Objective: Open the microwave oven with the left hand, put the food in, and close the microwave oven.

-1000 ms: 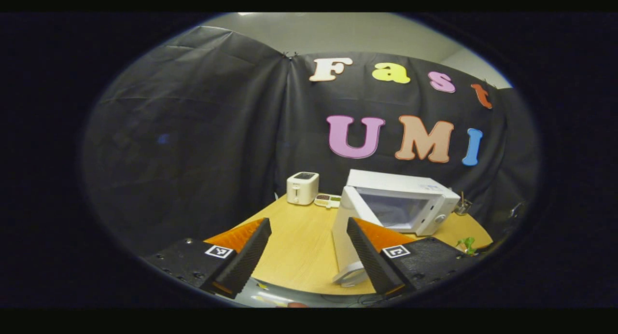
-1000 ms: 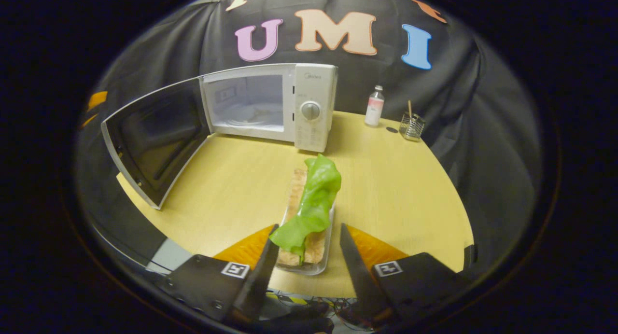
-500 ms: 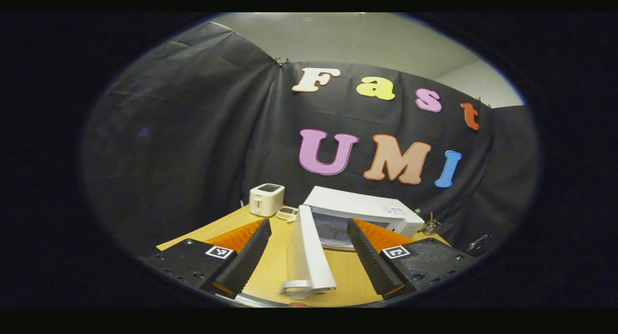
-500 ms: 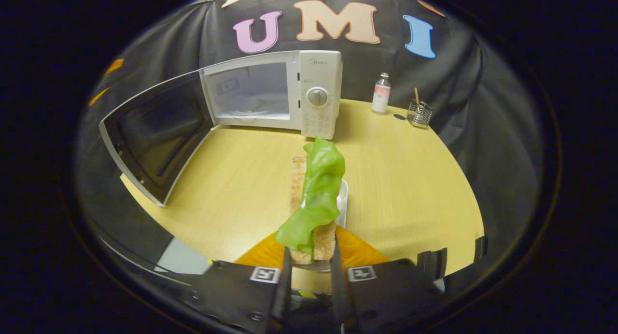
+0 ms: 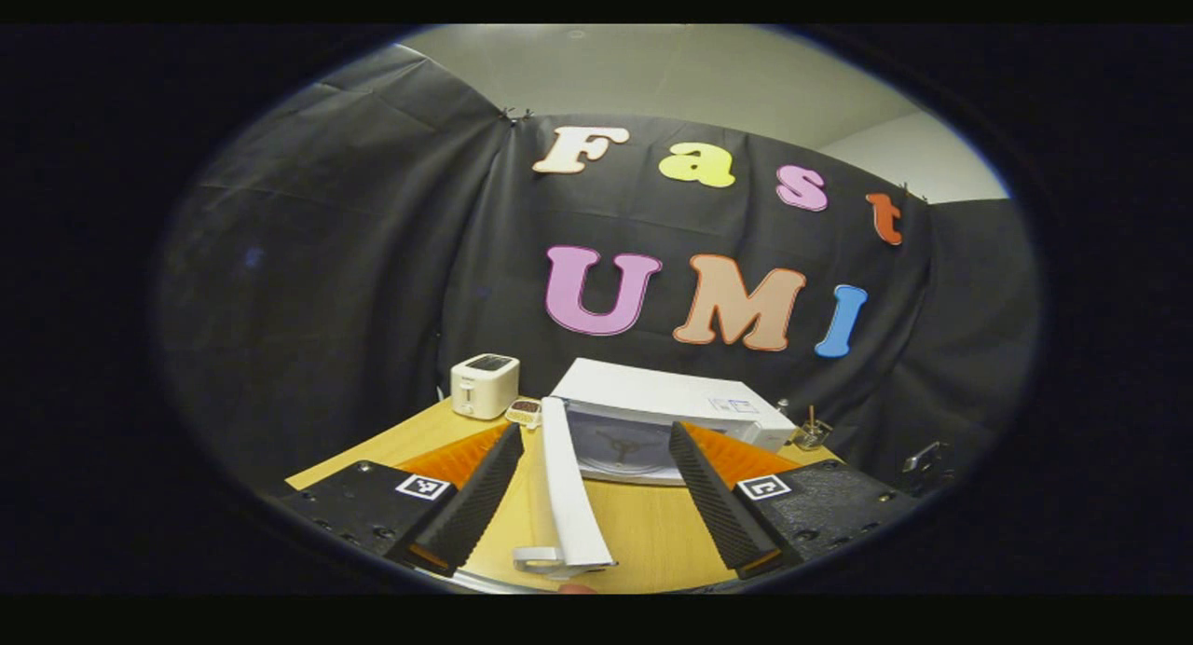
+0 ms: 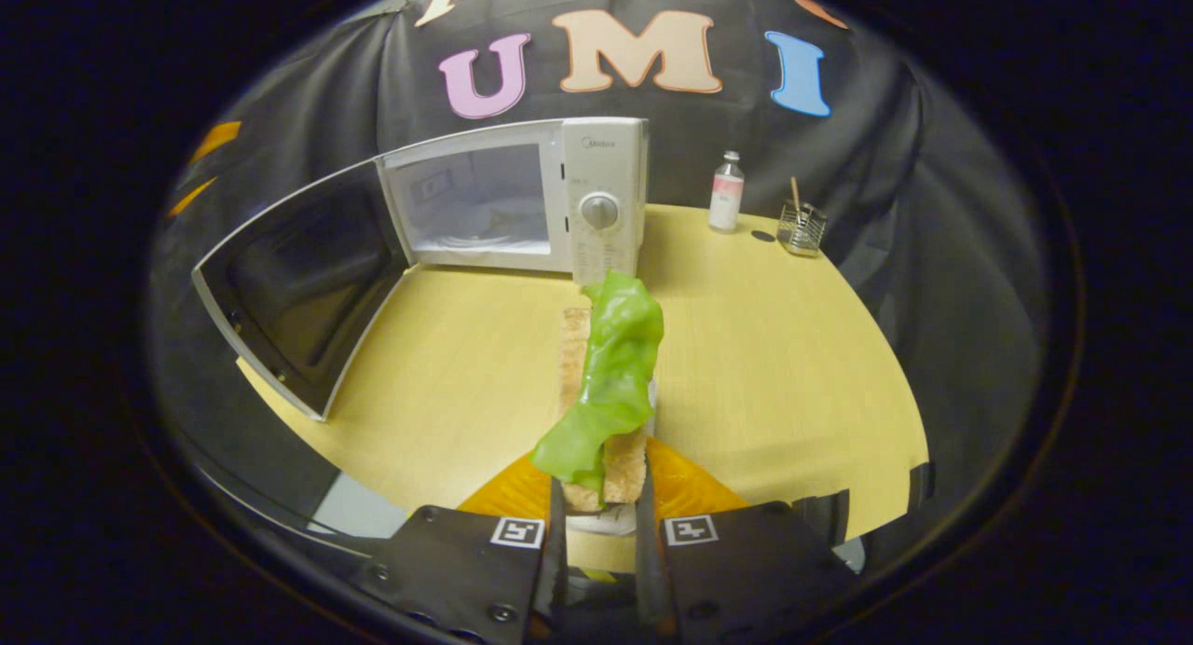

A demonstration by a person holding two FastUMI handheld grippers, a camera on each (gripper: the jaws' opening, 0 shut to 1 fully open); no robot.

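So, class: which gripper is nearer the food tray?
Right. The right gripper has its fingers closed on the food tray; the left gripper is open by the microwave door.

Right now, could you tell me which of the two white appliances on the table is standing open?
The microwave: its door is swung wide to the side, showing the bare inside. The toaster, in the left gripper view, is a small closed box behind it.

We worked in a mock kitchen booth: a wooden table (image 6: 774,347) carried a microwave oven (image 6: 596,198), a toaster (image 5: 484,385), and black cloth (image 5: 326,281) walled it.
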